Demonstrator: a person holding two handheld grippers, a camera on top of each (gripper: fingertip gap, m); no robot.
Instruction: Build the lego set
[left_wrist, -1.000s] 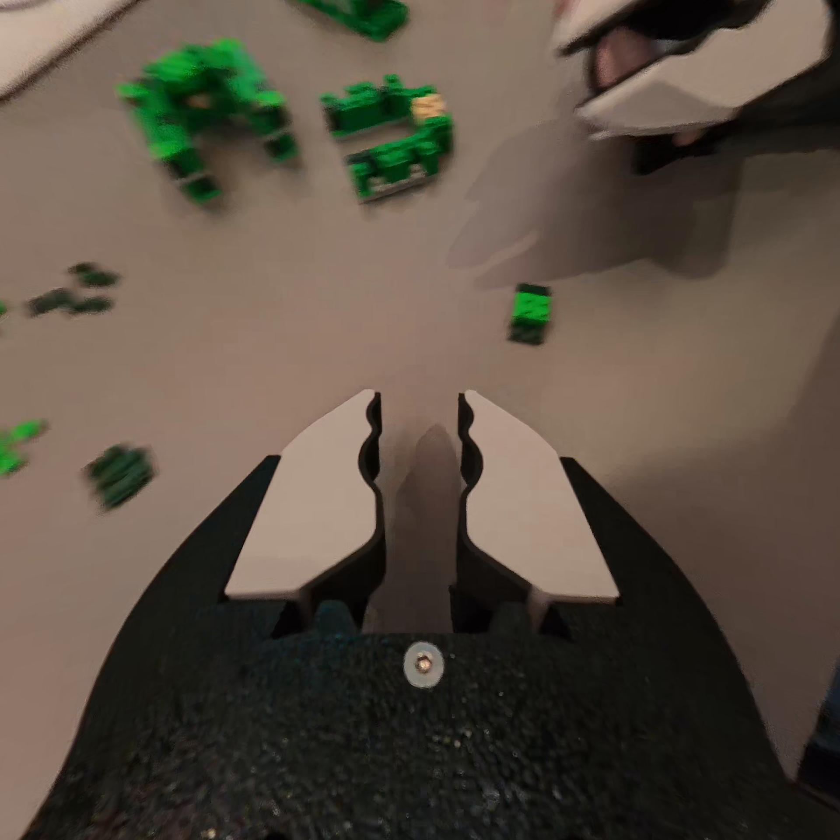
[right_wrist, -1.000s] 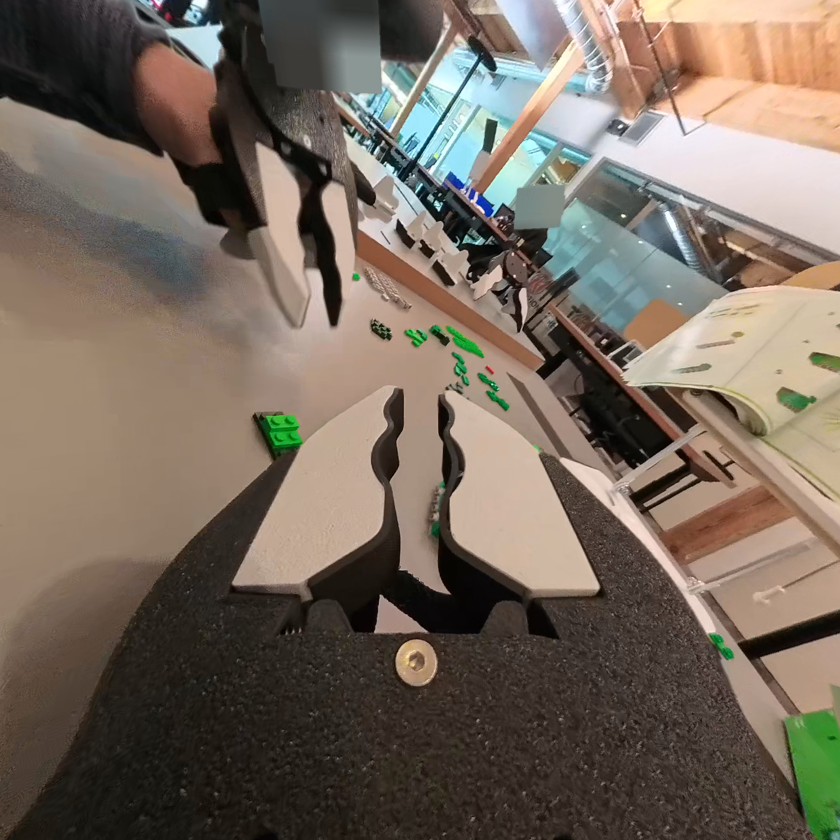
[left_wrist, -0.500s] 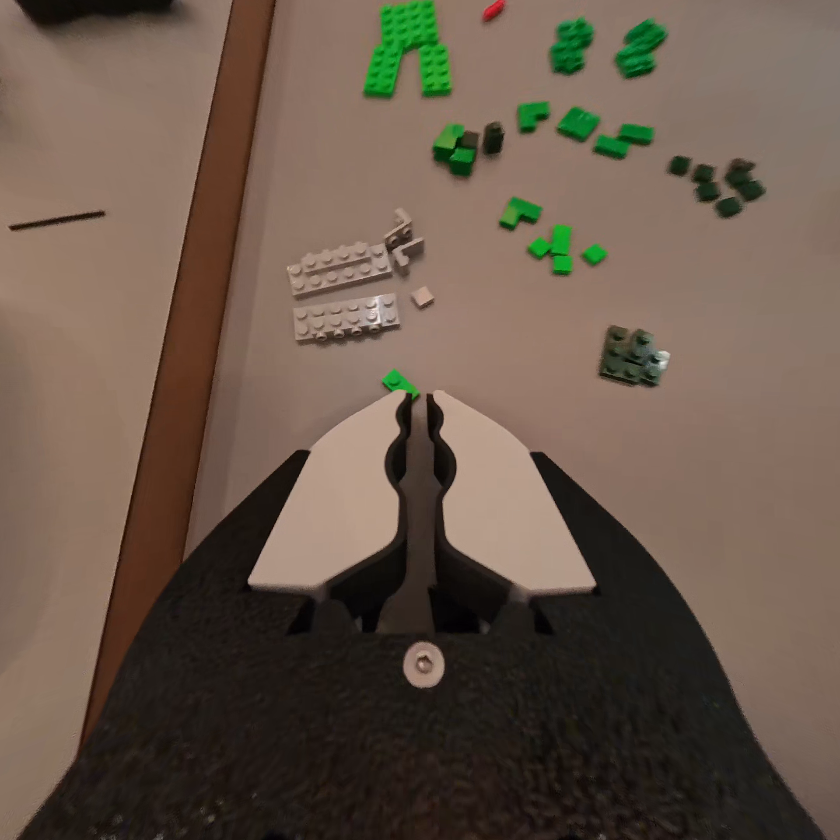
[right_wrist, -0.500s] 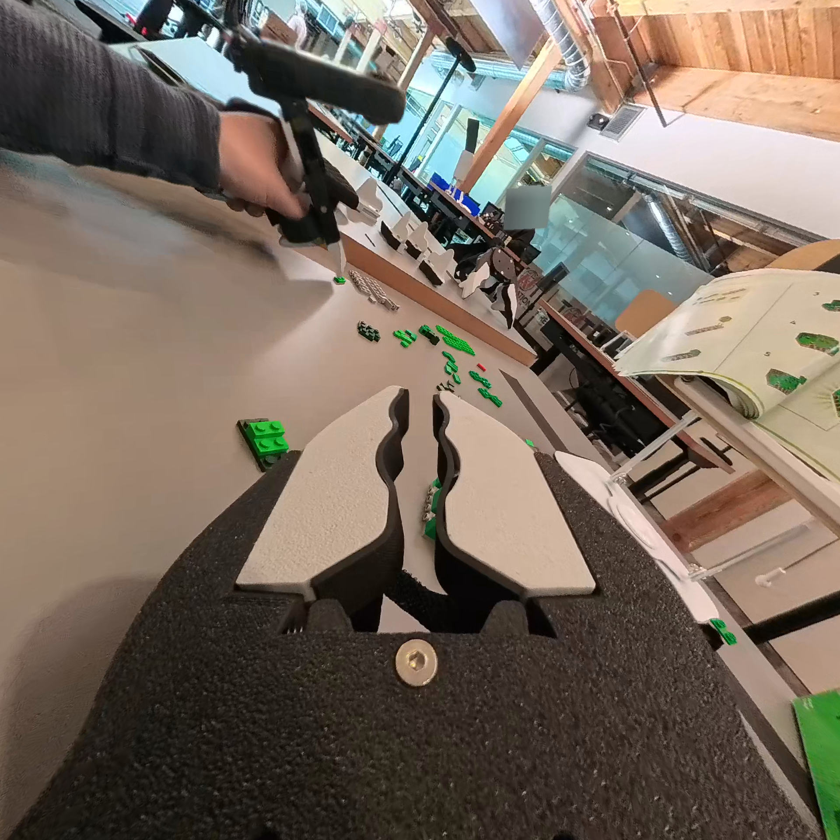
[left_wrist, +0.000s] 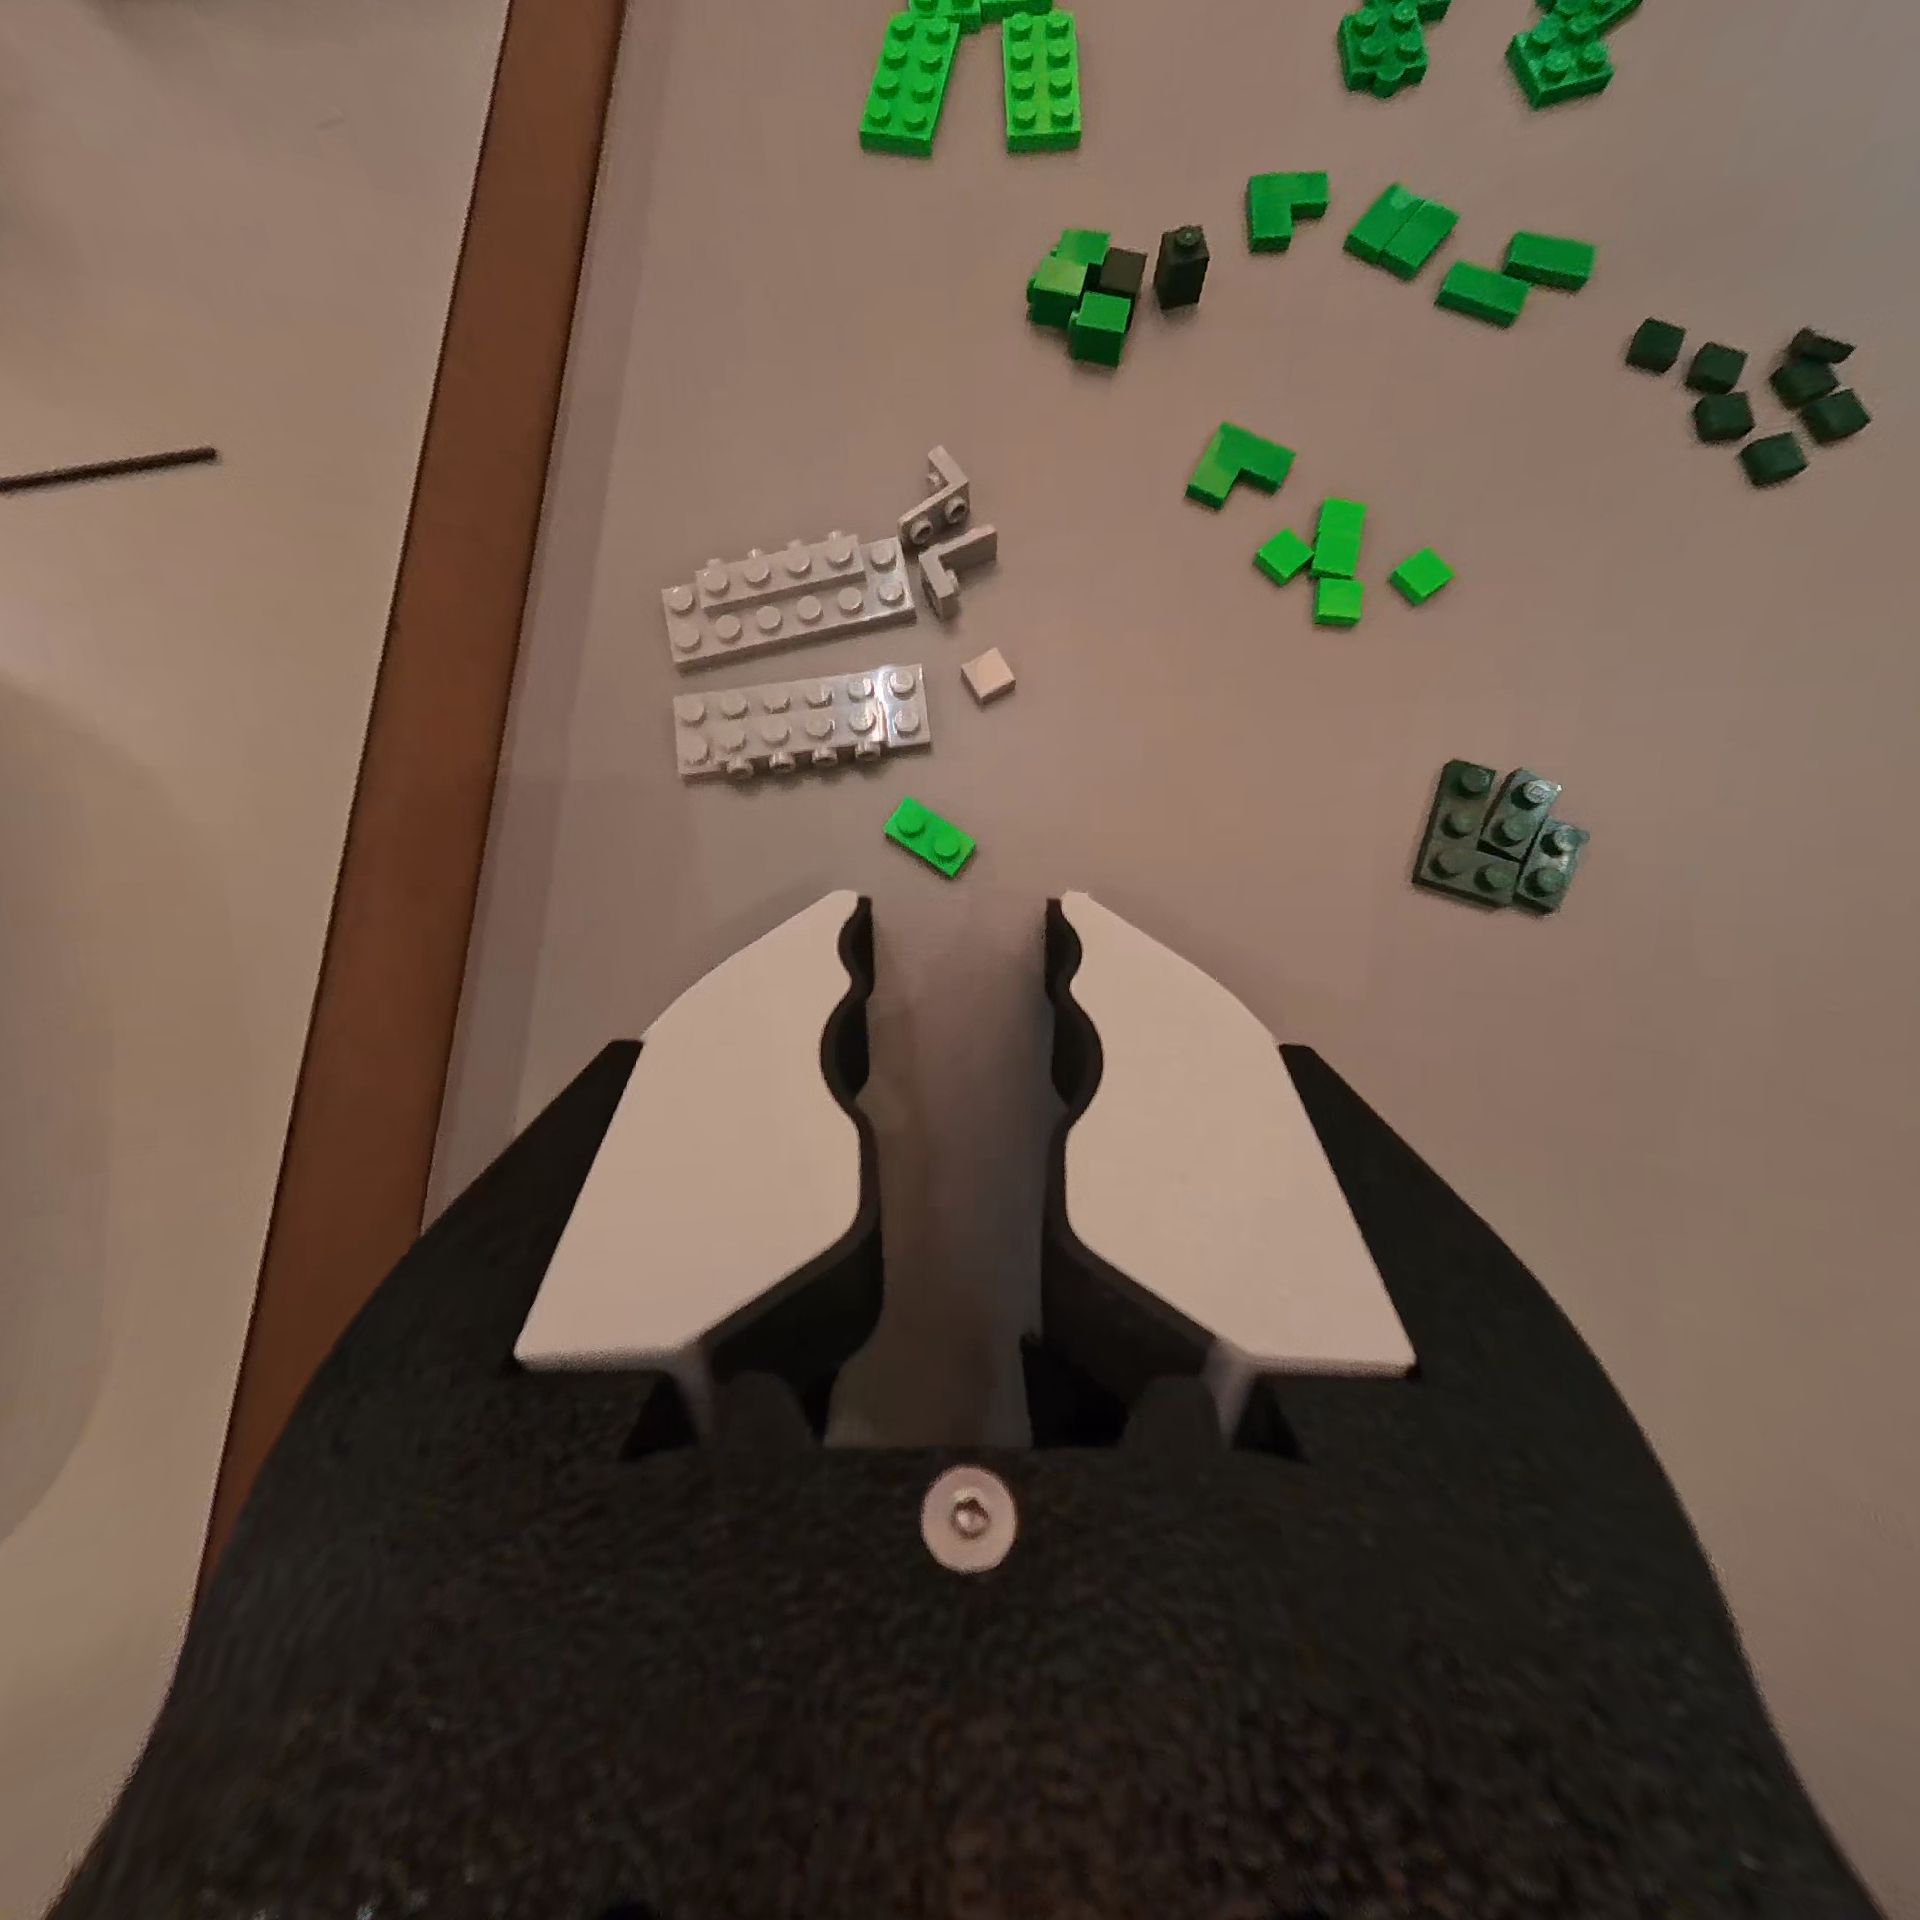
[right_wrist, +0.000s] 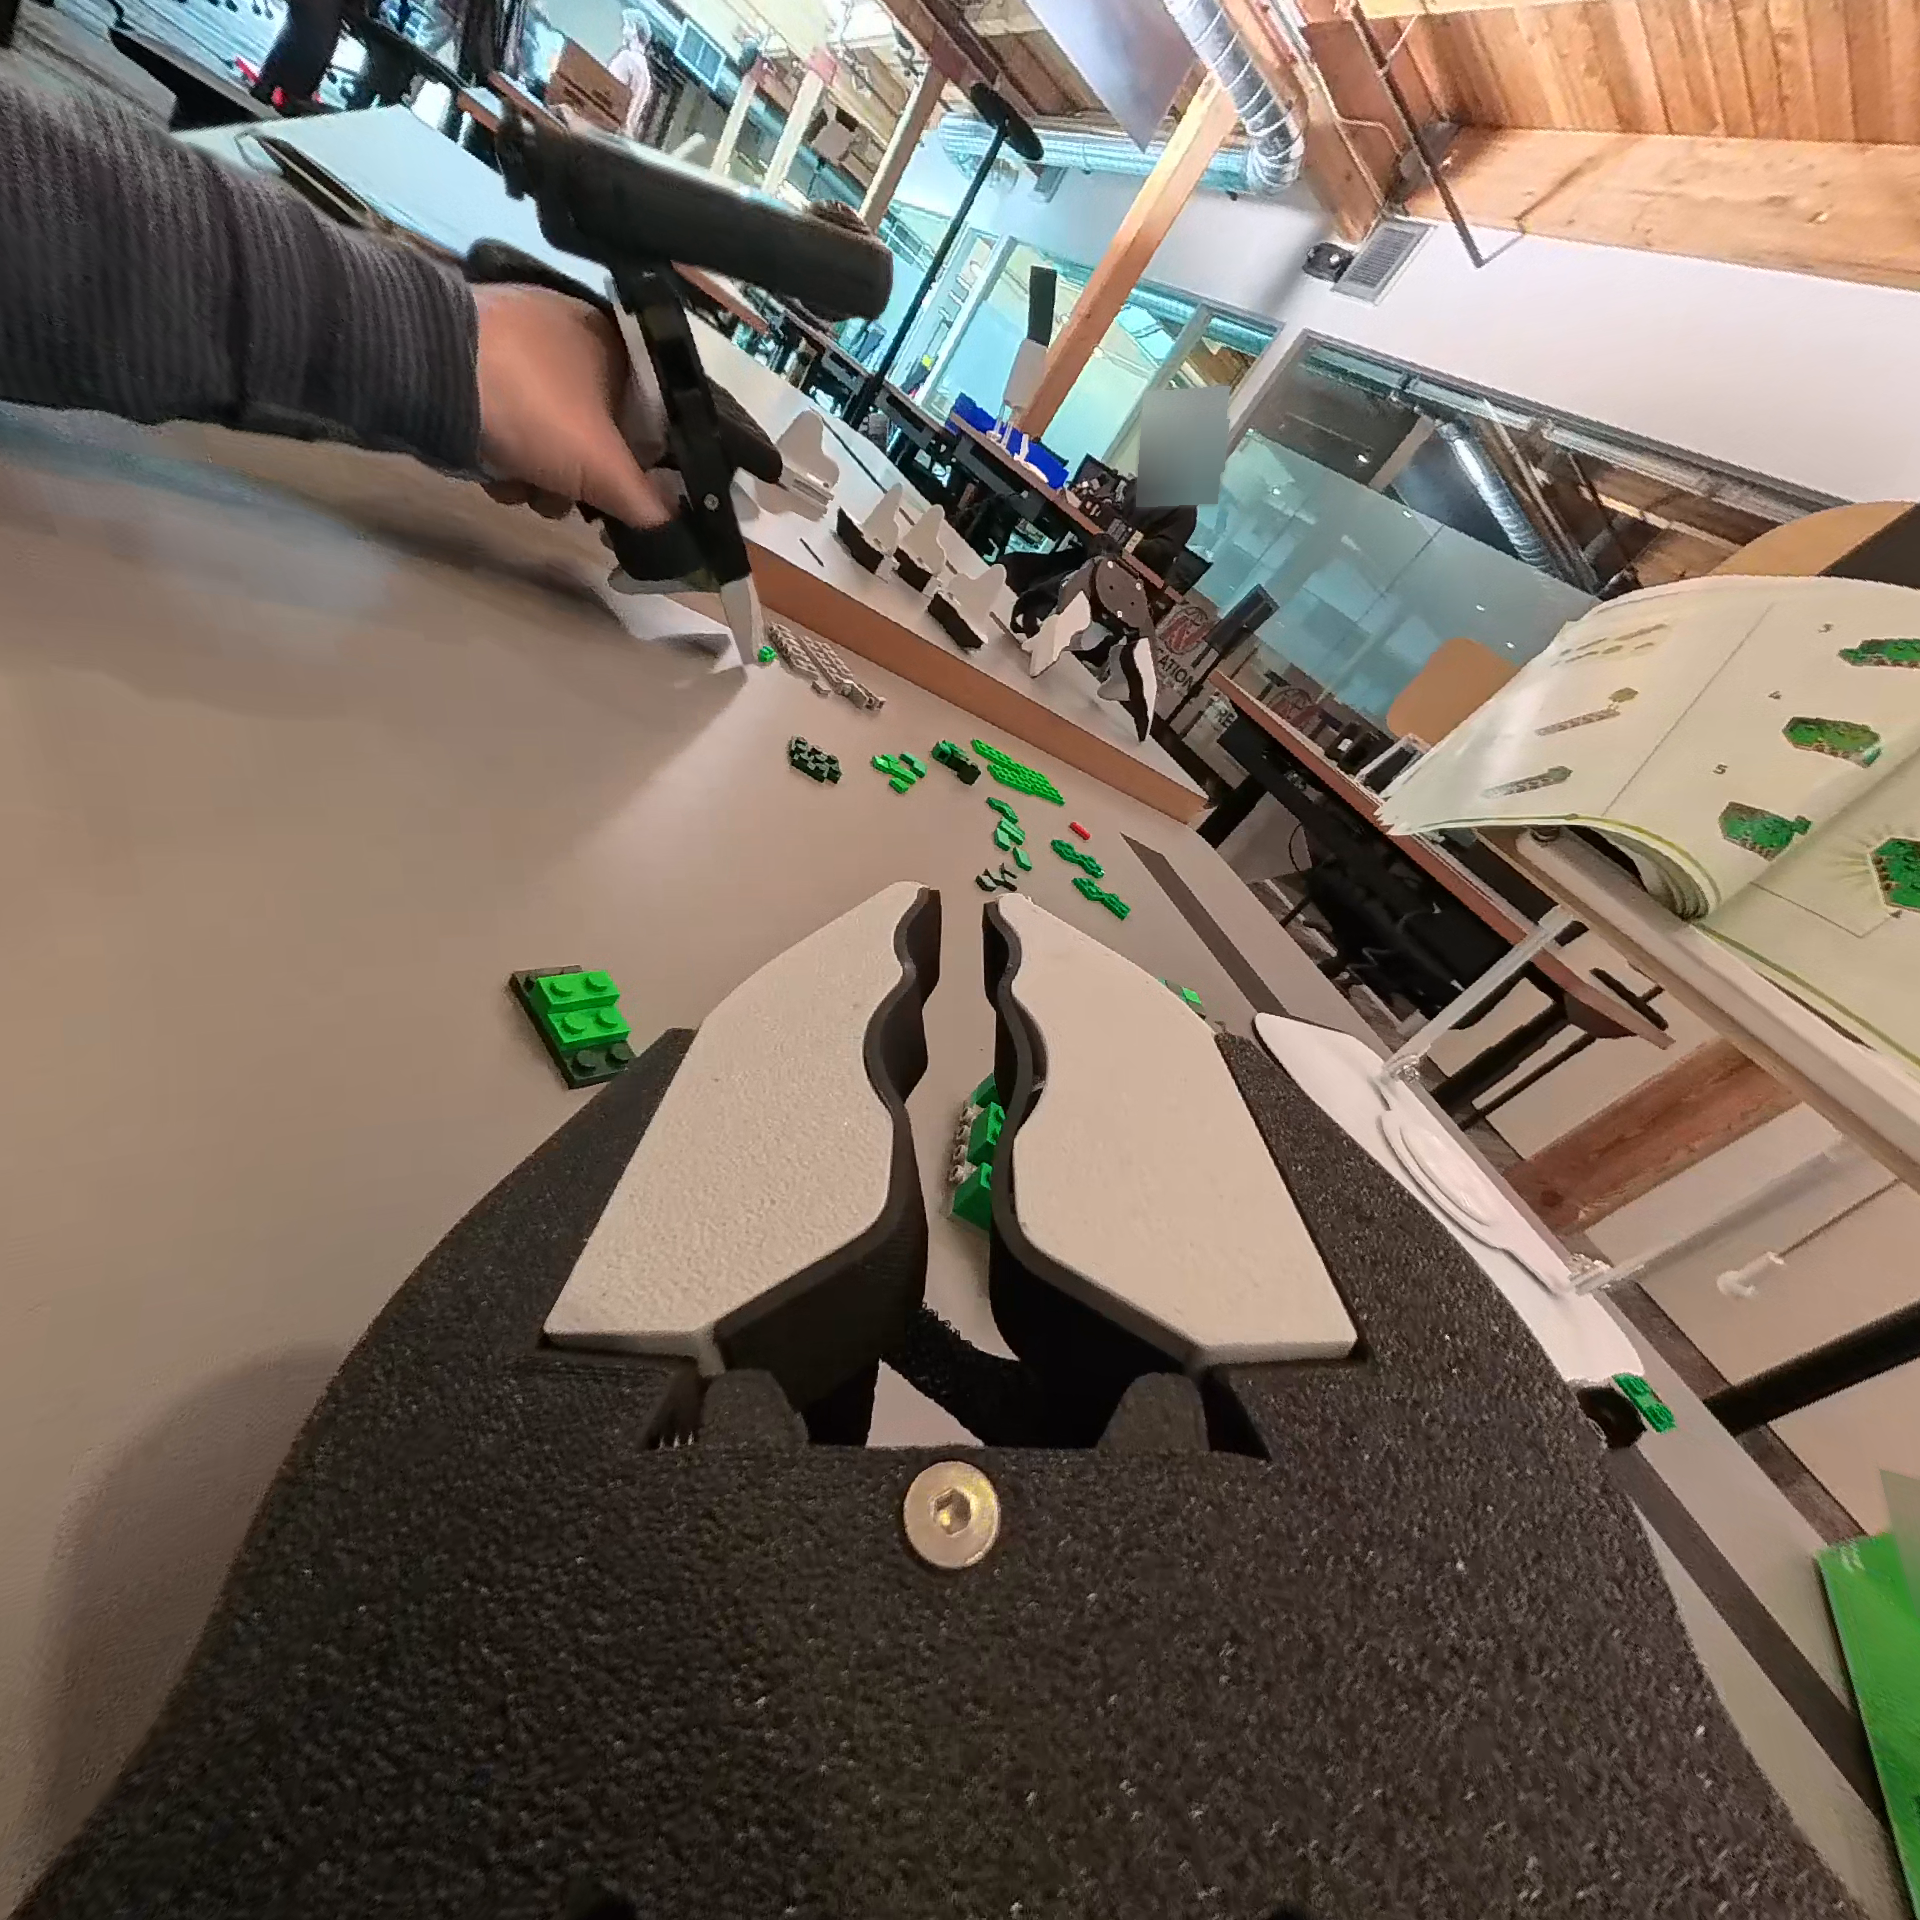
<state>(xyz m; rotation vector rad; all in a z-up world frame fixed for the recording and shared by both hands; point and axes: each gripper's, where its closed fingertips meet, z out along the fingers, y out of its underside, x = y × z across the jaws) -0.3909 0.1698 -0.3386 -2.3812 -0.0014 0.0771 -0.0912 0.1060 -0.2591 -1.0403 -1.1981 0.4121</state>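
Observation:
My left gripper (left_wrist: 958, 909) is open and empty, low over the grey table. A small bright green two-stud plate (left_wrist: 930, 834) lies just ahead of its left fingertip. Two grey plates (left_wrist: 795, 665) lie just beyond it. The right wrist view shows the left gripper (right_wrist: 740, 639) far off, tips down by that plate (right_wrist: 767, 655). My right gripper (right_wrist: 961, 902) is nearly closed, with a small green and grey lego assembly (right_wrist: 977, 1153) pinched between its fingers. A bright green stack on a dark plate (right_wrist: 577, 1023) lies on the table to its left.
Loose bright and dark green pieces (left_wrist: 1330, 561) and a dark green plate cluster (left_wrist: 1501, 836) lie to the right. The table's brown edge (left_wrist: 436, 623) runs along the left. An open instruction booklet (right_wrist: 1714, 748) stands on a clear holder at the right. The tips of one gripper are about 30 centimeters away from the tips of the other.
My left gripper swung from the built green assemblies to the loose parts, closed almost fully, then opened by the small green plate. The right gripper has barely moved.

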